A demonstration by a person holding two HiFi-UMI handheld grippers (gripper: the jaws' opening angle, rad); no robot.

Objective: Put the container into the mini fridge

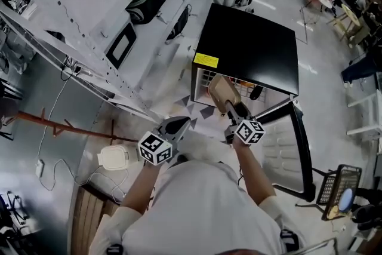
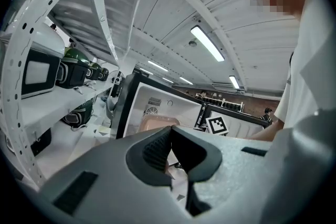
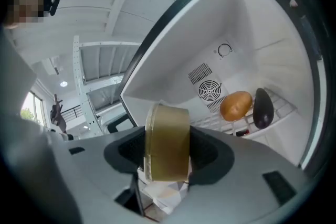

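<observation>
Jaws of the right hand-held gripper [image 3: 167,157] pinched the container [image 3: 168,134] on edge: shallow, tan, pale-rimmed, before the open mini fridge [image 1: 248,48]; the left hand-held gripper [image 2: 170,145] was pressed together.

In the head view the mini fridge [image 1: 248,48] hides most of its inside under its black top; its yellow label [image 1: 206,60] is too small to read. The dark item [image 3: 262,107] inside cannot be identified.

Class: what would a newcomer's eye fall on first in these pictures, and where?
A brown container clamped on edge in the jaws of the right gripper, at the open front of the black fridge. Inside, a brown lump and a dark lump lie on the wire shelf.
</observation>
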